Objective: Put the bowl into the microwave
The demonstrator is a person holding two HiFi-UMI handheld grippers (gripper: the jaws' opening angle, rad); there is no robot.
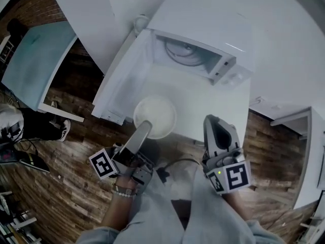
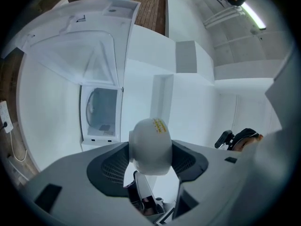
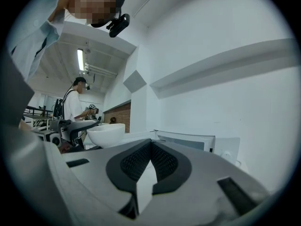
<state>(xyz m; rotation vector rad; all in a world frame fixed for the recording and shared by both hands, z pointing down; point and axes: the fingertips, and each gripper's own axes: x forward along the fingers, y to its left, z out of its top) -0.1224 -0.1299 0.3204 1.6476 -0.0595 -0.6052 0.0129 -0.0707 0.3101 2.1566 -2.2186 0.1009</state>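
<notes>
Bowl (image 1: 158, 113) | held by left gripper (image 2: 150, 163) | microwave (image 1: 203, 24) open | right gripper (image 3: 150, 144) closed

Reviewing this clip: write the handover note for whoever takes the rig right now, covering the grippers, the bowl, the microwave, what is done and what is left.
Left gripper: shut on the white bowl, gripping it at the near rim.
Right gripper: shut, empty, held off to the right.
Bowl: over the white table, in front of the microwave, not inside.
Microwave: door swung open to the left, turntable visible.
Done: door open, bowl gripped.
Left: carry the bowl into the cavity and release it.
</notes>
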